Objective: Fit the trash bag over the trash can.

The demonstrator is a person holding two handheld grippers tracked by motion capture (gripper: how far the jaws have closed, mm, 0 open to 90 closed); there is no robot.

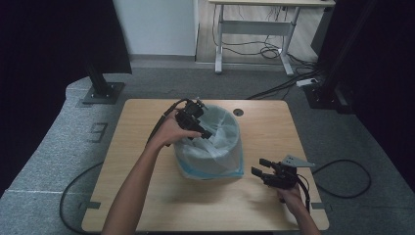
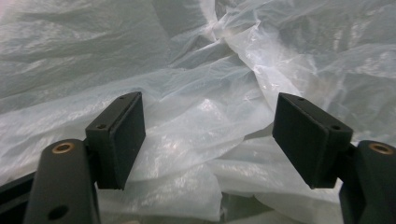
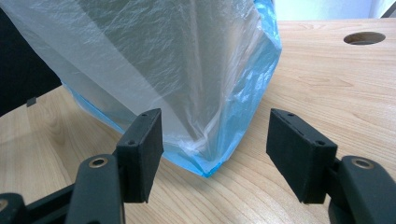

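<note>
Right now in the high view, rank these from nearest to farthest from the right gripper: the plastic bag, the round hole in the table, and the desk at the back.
From the right gripper:
1. Plastic bag, just to its left.
2. Round hole, beyond the bag.
3. Desk, on the floor past the table.

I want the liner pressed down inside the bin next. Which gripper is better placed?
Probably the left. The left gripper is already inside the bin, jaws open over the crumpled plastic liner. The right gripper sits open on the table outside, facing the bin's corner.
</note>
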